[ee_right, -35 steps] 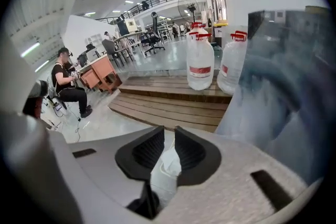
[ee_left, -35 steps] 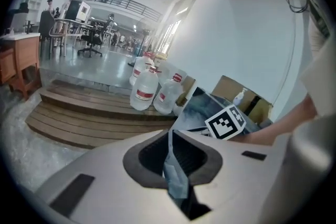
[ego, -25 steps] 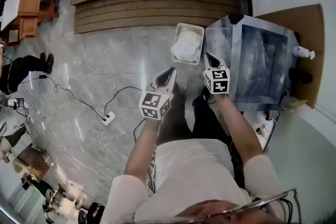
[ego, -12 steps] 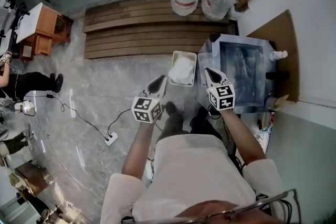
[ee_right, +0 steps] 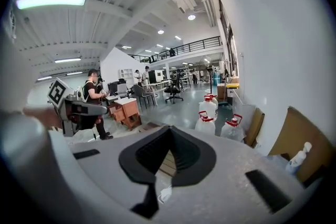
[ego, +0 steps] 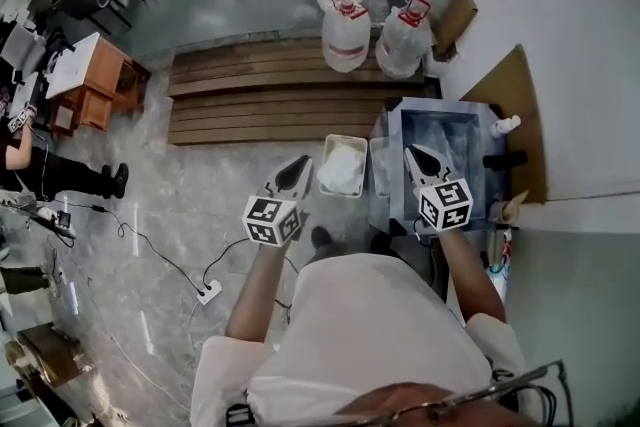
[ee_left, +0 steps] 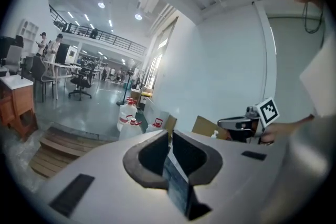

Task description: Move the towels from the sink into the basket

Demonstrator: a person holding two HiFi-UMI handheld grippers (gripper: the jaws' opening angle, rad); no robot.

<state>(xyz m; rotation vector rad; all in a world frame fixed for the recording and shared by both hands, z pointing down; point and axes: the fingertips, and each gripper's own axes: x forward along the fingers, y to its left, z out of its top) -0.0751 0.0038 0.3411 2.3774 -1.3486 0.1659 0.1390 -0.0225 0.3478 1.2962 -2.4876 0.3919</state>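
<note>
In the head view a white basket (ego: pixel 327 147) stands on the floor left of the steel sink (ego: pixel 392 155), with white towels (ego: pixel 341 171) heaped inside it. My left gripper (ego: pixel 302 162) hangs above the floor just left of the basket, shut and empty. My right gripper (ego: pixel 410 152) hovers over the sink's near left part, also shut with nothing in it. In the left gripper view the left gripper (ee_left: pixel 169 135) has its jaws together. The right gripper view shows the right gripper (ee_right: pixel 169 129) pointing out into the hall. I cannot tell whether the sink basin holds anything.
Behind the basket lies a wooden pallet (ego: pixel 265 100) with several water jugs (ego: pixel 346 36) past it. A soap bottle (ego: pixel 506 124) and brown cardboard (ego: pixel 515 85) stand at the sink's right. A power strip (ego: pixel 208 292) with cables lies on the floor. A desk (ego: pixel 98 75) is far left.
Both grippers have risen, still shut and empty. The head view has pulled back, so basket and sink look smaller and more of the hall shows.
</note>
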